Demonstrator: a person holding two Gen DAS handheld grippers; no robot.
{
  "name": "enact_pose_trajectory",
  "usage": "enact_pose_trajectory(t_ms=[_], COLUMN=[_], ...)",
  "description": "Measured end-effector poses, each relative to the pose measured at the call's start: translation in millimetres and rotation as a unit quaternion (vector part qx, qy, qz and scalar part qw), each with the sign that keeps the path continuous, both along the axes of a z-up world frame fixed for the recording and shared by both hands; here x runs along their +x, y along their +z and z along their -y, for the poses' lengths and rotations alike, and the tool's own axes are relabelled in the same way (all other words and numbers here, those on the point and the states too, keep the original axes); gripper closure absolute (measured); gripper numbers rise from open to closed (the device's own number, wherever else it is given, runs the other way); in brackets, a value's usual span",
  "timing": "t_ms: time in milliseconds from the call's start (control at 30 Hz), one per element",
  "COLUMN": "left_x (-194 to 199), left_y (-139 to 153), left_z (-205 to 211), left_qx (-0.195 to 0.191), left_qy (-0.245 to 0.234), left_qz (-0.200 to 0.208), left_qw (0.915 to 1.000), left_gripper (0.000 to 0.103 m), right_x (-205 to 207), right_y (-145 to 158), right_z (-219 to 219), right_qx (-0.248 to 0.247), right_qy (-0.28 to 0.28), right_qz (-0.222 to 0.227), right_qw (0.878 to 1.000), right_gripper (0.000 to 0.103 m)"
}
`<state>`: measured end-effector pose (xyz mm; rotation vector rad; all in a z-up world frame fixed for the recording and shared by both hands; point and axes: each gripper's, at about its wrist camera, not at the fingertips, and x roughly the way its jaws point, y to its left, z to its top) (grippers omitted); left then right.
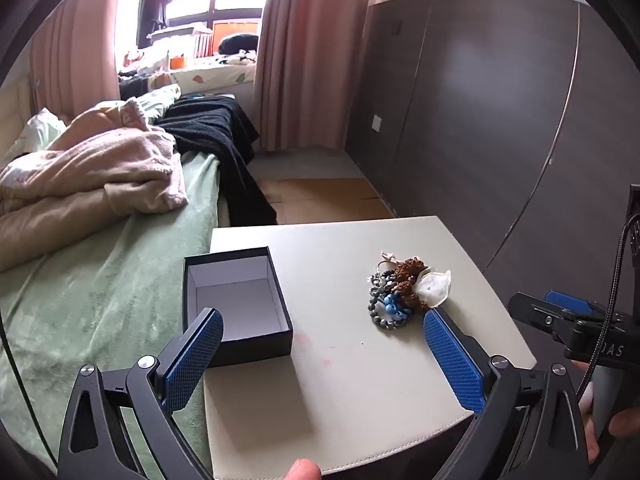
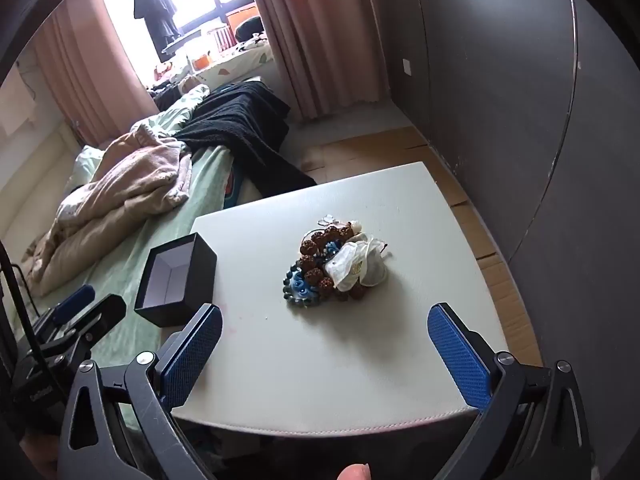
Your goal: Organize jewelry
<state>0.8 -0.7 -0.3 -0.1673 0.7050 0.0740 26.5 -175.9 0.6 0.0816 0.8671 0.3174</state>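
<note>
On the white bench (image 2: 360,360) we list one jewelry pile (image 2: 338,266): brown bead bracelet, grey bead string, blue piece and a pale pouch, heaped near the bench's middle. Well apart to its left we note a black box (image 1: 236,304), lidless, at the bench edge beside the bed (image 1: 100,280). Our left tool (image 1: 322,344) and right tool (image 2: 324,336) hover above the bench, both spread wide and holding nothing.

Tangled bead jewelry pile (image 2: 334,266), open black box (image 2: 176,280) apart

Black box (image 1: 236,304), white lining; brown, blue, grey beads (image 2: 320,272); blue cross-hatched pads (image 2: 192,356).
</note>
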Motion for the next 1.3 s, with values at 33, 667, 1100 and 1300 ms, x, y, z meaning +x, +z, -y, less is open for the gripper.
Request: enact_pose_trajectory(t_ms=[33, 667, 1100, 1300], left_x=[0.1, -2.2, -5.0, -6.8], left_y=[0.2, 5.7, 2.2, 5.0], left_z=[0.0, 14.6, 19.1, 20.0], left_qx=[0.002, -0.008, -0.006, -0.001], left_qy=[0.000, -0.018, -0.022, -0.026], left_qz=[0.000, 0.022, 0.026, 0.031], left_qw=[1.0000, 0.9996, 0.9994, 0.9992], left_gripper=[0.003, 0.003, 0.003, 0.003], right_x=[-0.1, -3.5, -3.5, -3.8], right_y=[0.3, 4.8, 5.7, 7.8], right_z=[-0.1, 2.1, 7.5, 8.0], right_qx=[0.007, -0.004, 0.003, 0.006], right_qy=[0.000, -0.013, -0.011, -0.012], right_qz=[-0.005, 0.025, 0.024, 0.026], right_qw=[1.000, 1.000, 1.000, 1.000], right_gripper=[0.000, 0.000, 0.000, 0.000])
